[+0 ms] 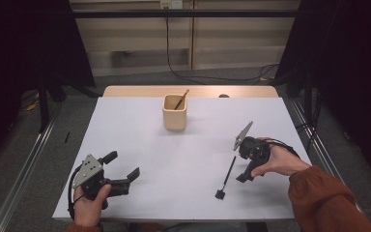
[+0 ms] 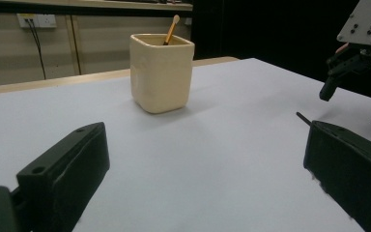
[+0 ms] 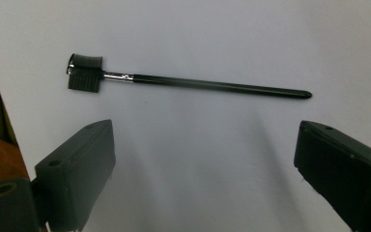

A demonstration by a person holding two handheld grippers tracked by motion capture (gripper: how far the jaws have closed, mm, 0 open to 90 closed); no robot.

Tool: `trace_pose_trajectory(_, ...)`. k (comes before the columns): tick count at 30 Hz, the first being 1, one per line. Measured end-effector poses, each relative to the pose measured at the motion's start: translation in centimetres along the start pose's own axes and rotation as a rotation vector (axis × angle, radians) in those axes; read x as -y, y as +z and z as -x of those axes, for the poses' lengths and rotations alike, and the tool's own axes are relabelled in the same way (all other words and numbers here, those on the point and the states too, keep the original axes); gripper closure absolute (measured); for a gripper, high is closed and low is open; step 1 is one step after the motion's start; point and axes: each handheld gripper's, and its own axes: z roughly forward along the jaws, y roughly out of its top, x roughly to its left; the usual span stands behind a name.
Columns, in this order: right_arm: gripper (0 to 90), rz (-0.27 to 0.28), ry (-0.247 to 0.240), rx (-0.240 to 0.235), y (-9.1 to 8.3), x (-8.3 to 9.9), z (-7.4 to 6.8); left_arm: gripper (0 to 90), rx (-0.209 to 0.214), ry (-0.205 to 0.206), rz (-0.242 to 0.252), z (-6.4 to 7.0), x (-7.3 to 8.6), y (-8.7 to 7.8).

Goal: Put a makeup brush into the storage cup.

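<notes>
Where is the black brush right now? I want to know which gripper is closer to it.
In the high view the black brush lies flat on the white table, at the right front, just left of the right gripper, nearer than the cup.

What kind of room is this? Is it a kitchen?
Probably not a kitchen; it looks like a lab or test room: a plain white table, dark curtains at both sides, and loose cables on a bare floor.

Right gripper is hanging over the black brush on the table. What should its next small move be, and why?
Probably lower the right gripper until its open jaws straddle the black brush's thin handle, then close. The brush lies flat on the white table, untouched, just ahead of the jaws. The cream cup already holds another brush.
</notes>
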Motion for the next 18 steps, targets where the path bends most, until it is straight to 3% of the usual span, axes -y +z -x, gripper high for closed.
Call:
trace_pose_trajectory(7, 14.3, -0.005, -0.092, -0.012, 0.9, -0.6, -0.1, 2.3, 0.0, 0.0, -0.003, 0.0, 0.0, 0.1)
trace_pose_trajectory(10, 14.9, -0.016, -0.095, -0.014, 1.2, -0.8, -0.1, 2.3, -0.002, -0.001, -0.003, -0.1, 0.0, 0.0)
trace_pose_trajectory(18, 19.3, -0.03, -0.183, -0.025, 1.7, -2.2, -0.5, 2.3, -0.003, 0.003, -0.008, 0.0, 0.1, 0.1)
